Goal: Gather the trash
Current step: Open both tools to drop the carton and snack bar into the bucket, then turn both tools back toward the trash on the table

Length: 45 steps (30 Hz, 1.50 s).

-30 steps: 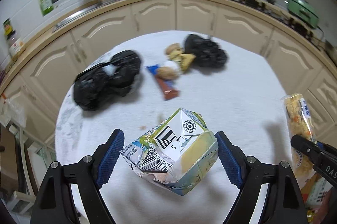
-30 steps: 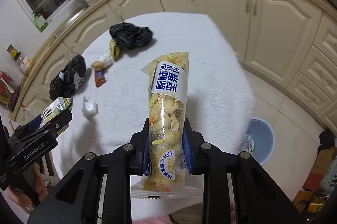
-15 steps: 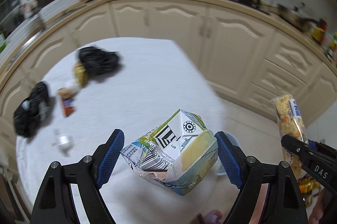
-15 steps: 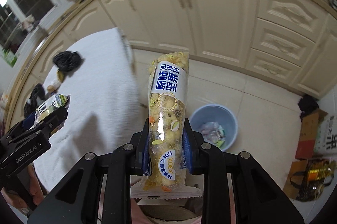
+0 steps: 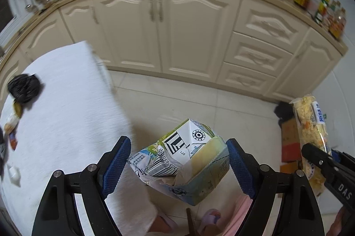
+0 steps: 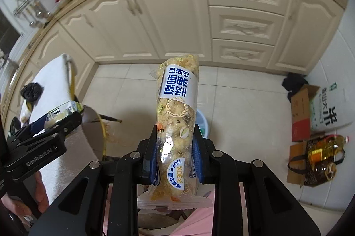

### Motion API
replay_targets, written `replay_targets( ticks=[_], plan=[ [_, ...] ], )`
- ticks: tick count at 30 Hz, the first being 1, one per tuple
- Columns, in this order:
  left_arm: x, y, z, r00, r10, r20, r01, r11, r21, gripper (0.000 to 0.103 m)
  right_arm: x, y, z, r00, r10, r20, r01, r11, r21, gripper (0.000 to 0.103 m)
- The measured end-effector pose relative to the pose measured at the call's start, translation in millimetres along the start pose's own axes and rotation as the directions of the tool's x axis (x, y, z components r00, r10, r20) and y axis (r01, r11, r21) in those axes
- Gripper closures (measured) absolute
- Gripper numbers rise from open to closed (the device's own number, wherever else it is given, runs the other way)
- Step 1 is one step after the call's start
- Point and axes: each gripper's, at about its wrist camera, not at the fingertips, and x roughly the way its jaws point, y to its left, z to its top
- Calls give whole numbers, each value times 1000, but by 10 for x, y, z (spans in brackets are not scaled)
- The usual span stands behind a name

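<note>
**— What have you got in the jaws right now?**

— On my left gripper (image 5: 178, 166), the blue pads are set wide and pinch a crushed drink carton (image 5: 184, 160) across its sides; the carton's barcode face is turned up toward the camera. On my right gripper (image 6: 176, 160), the jaws stand close together and clamp a snack pack (image 6: 177, 116), a clear tube of nut crisps with a blue-lettered label. It stands up from between the pads, its crimped end hanging below them.

**— And what lies past them?**

— Beyond the right jaws, partly hidden behind the snack pack, I see the rim of a pale blue bin (image 6: 203, 120) on the tiled floor (image 6: 244, 102). I can't see into it. Beyond both grippers runs a row of cream cabinets (image 5: 193, 27).

**— The table?**

— Off to the left of the left jaws: a table under a white cloth (image 5: 62, 111), with a black bag (image 5: 24, 88) and some small wrappers (image 5: 11, 125) on it. To the right of the right jaws, well apart, I see a cardboard box (image 6: 301, 111) and a bottle of cooking oil (image 6: 324, 147) in a bag. The person's hand (image 6: 42, 189) shows under the left gripper in the right view.
</note>
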Motion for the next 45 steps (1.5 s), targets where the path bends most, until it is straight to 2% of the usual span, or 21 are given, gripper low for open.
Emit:
replay_targets(
  ticks=[5, 11, 19, 25, 27, 28, 29, 30, 32, 35, 40, 45],
  plan=[
    [223, -158, 207, 1000, -8, -14, 8, 999, 39, 20, 46, -164, 6, 1000, -23, -14, 24, 999, 22, 76],
    [480, -280, 289, 997, 13, -74, -9, 999, 51, 18, 174, -225, 55, 999, -23, -39, 25, 999, 34, 76],
    [725, -161, 409, 990, 56, -127, -56, 998, 2, 18, 408, 9, 165, 997, 19, -81, -19, 1000, -5, 76],
    [643, 11, 443, 992, 76, -101, -82, 995, -52, 16, 479, 298, 336, 996, 48, -69, -51, 998, -48, 73],
    [609, 43, 432, 992, 85, -90, -91, 994, -64, 14, 474, 337, 384, 996, 56, -65, -59, 997, -41, 53],
    [600, 53, 421, 992, 90, -86, -96, 993, -67, 13, 452, 352, 400, 997, 60, -55, -62, 997, -35, 29],
    [582, 65, 391, 992, 94, -84, -100, 992, -72, 13, 430, 369, 409, 998, 57, -39, -58, 998, -35, 12],
    [578, 71, 369, 992, 95, -84, -102, 992, -77, 13, 373, 380, 401, 999, 37, 2, -37, 999, -34, 7],
    [579, 77, 339, 991, 99, -86, -106, 991, -83, 13, 321, 404, 386, 999, -4, 33, 6, 999, -41, 3],
    [571, 90, 288, 991, 100, -93, -108, 990, -91, 13, 283, 443, 363, 998, -46, 40, 49, 996, -70, 3],
    [527, 103, 224, 991, 86, -100, -96, 990, -101, 13, 160, 496, 263, 986, -124, 107, 136, 985, -108, 2],
    [418, 128, 144, 992, 87, -91, -97, 989, -108, 13, 57, 466, 186, 990, -75, 123, 87, 992, -96, 2]
  ],
)
